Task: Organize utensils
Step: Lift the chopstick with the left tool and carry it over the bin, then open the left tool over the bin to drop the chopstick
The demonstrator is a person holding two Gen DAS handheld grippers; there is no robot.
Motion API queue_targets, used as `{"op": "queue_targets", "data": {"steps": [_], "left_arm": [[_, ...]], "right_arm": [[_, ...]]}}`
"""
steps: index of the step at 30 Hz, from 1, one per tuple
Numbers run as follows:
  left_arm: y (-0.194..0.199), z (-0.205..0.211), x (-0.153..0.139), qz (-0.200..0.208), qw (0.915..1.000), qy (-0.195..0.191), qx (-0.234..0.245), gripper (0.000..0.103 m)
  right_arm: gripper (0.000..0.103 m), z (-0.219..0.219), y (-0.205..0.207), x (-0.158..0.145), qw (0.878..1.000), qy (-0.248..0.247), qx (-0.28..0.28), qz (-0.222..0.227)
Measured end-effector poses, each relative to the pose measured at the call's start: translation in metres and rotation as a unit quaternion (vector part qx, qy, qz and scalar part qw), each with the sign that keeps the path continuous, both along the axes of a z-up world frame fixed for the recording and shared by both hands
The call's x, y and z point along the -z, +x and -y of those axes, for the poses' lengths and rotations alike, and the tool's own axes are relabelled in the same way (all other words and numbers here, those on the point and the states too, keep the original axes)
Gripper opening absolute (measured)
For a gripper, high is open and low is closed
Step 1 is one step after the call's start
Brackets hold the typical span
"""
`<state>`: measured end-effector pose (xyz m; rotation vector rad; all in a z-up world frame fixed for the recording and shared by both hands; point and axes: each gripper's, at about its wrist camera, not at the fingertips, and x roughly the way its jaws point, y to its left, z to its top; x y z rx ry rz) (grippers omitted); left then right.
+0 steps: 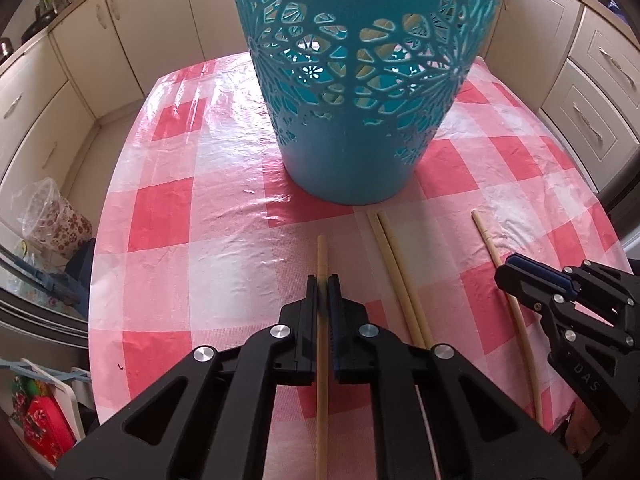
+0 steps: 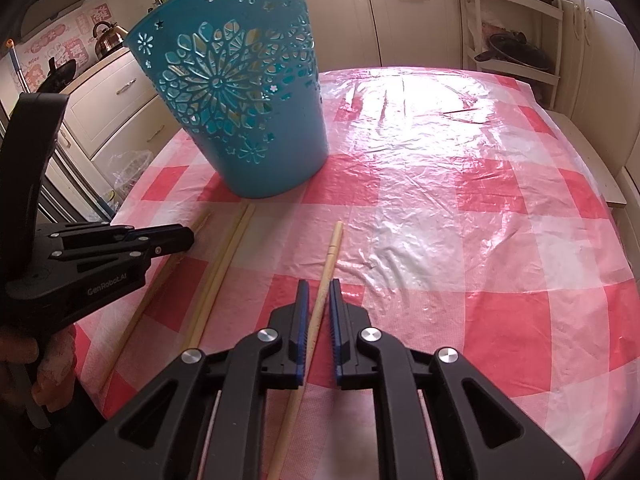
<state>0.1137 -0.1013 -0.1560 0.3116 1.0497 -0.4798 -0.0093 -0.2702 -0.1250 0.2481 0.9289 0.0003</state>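
Clamped between the two black fingers of the left gripper [image 1: 323,280], at lower centre of the left wrist view, a pale wooden chopstick [image 1: 322,256] is held lengthwise, its tip pointing up the frame toward the basket. In the right wrist view, the right gripper [image 2: 319,286] is seen at lower centre with its blue-padded jaws slightly apart, and a second pale wooden chopstick [image 2: 332,250] is straddled between them; whether the pads touch it cannot be told. A pair of pale wooden chopsticks [image 1: 386,240] is laid side by side, touching, on the cloth between the two grippers. A tall teal plastic basket with cut-out flower patterns [image 1: 360,100] is set upright just beyond the chopstick tips, filling the upper centre of the left wrist view and the upper left of the right wrist view. All of it is carried by a table covered in a red-and-white checked plastic cloth [image 2: 480,220]. Cream kitchen cabinets [image 2: 400,12] are visible along the top edge, and a metal kettle [image 2: 107,38] at upper left.
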Motion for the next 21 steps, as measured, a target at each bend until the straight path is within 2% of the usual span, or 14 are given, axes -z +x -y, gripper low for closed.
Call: {"op": "queue_targets", "data": {"steps": [2, 6, 10, 12, 15, 19, 21], "left_arm": [[-0.008, -0.004, -0.009, 0.000, 0.9998, -0.015, 0.009, 0.005], [-0.025, -0.017, -0.042, 0.002, 0.9972, -0.069, 0.030, 0.005], [-0.039, -0.037, -0.098, -0.002, 0.9842, -0.172, 0.044, 0.005], [-0.042, -0.043, -0.132, 0.024, 0.9760, -0.211, 0.048, 0.005], [-0.040, -0.044, -0.176, 0.075, 0.9648, -0.248, 0.045, 0.005], [-0.025, -0.039, -0.213, 0.139, 0.9500, -0.279, 0.012, 0.005], [-0.019, -0.033, -0.225, 0.175, 0.9401, -0.292, -0.006, 0.005]], "right_arm": [[0.011, 0.000, 0.000, 0.000, 1.000, 0.000, 0.000, 0.000], [0.011, 0.000, 0.000, 0.000, 1.000, 0.000, 0.000, 0.000], [0.011, 0.000, -0.001, 0.000, 1.000, 0.000, 0.000, 0.000], [0.011, 0.000, 0.000, 0.000, 1.000, -0.002, 0.000, 0.001], [0.011, -0.001, 0.001, -0.001, 1.000, -0.003, -0.001, 0.002], [0.011, 0.000, 0.001, -0.001, 1.000, 0.000, -0.001, 0.002], [0.011, 0.000, 0.001, -0.001, 1.000, 0.000, -0.001, 0.002]]}}
